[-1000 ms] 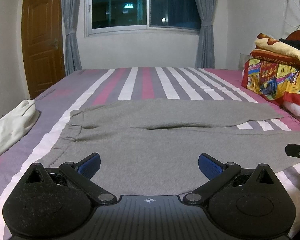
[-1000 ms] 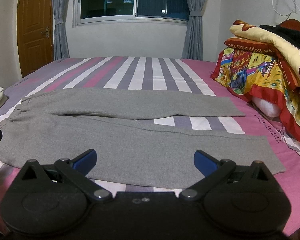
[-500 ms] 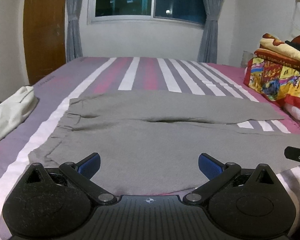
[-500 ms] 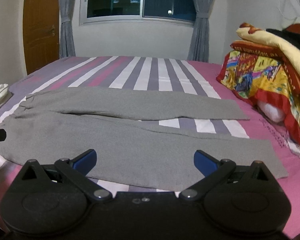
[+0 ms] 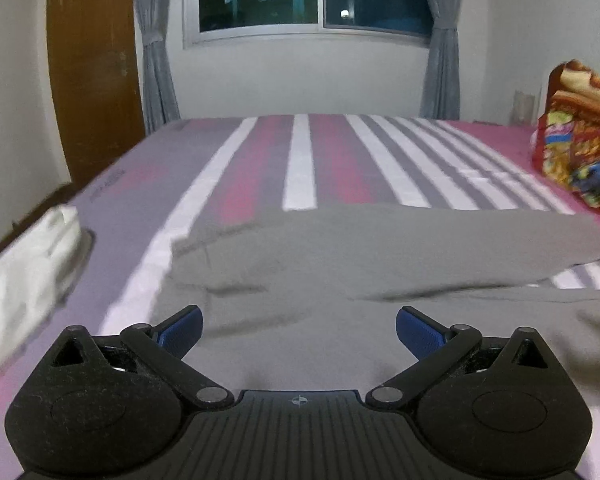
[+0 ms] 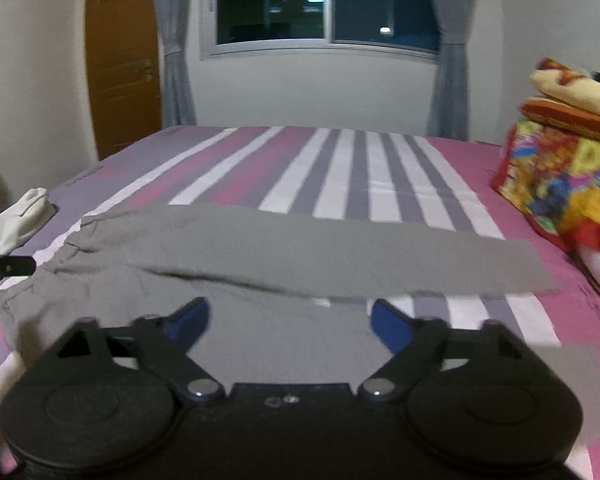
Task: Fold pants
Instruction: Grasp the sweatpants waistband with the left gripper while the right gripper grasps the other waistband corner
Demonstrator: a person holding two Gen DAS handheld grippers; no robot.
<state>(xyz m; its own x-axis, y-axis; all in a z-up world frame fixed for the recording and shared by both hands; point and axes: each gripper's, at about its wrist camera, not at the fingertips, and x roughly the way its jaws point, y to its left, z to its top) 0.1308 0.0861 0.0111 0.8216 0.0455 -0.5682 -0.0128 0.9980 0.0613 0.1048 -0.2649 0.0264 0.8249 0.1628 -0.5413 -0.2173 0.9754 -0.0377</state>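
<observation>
Plain grey pants (image 5: 340,264) are laid on a bedsheet (image 5: 300,160) striped in pink, white and grey-purple. A blanket (image 6: 568,184) is printed in red, yellow and blue. Blue pads (image 5: 416,330) are fitted on black grippers.

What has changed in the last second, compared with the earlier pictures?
Both tools, the left tool and the right tool, have come lower and nearer to the gray pants, over the near leg. Nothing was gripped. Both remain open, and the pants lie flat on the striped bed as before.
</observation>
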